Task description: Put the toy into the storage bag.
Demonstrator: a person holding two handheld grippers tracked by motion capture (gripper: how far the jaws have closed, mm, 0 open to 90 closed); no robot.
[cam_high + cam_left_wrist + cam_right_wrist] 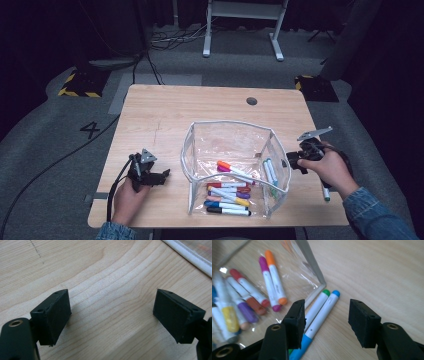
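Observation:
A clear plastic pouch (pixel 230 122) with white trim stands open in the middle of the wooden table (pixel 165 110), holding several coloured markers (pixel 227 197). A green-capped marker (pixel 318 303) and a blue-capped marker (pixel 329 302) lie side by side just outside the pouch's right edge (pixel 312 272). My right gripper (pixel 325 315) hovers low over these two, open, with the blue marker between its jaws but untouched; in the high view the right gripper (pixel 292 161) is at the pouch's right wall. My left gripper (pixel 111 312) rests open over bare wood, left of the pouch (pixel 162 175).
The pouch's white rim (pixel 190 255) runs close by the left gripper. An orange marker (pixel 275 277) and a pink one (pixel 268 282) lie inside the pouch near its corner. Another marker (pixel 326 192) lies under the right hand. A cable hole (pixel 251 101) sits at the far side.

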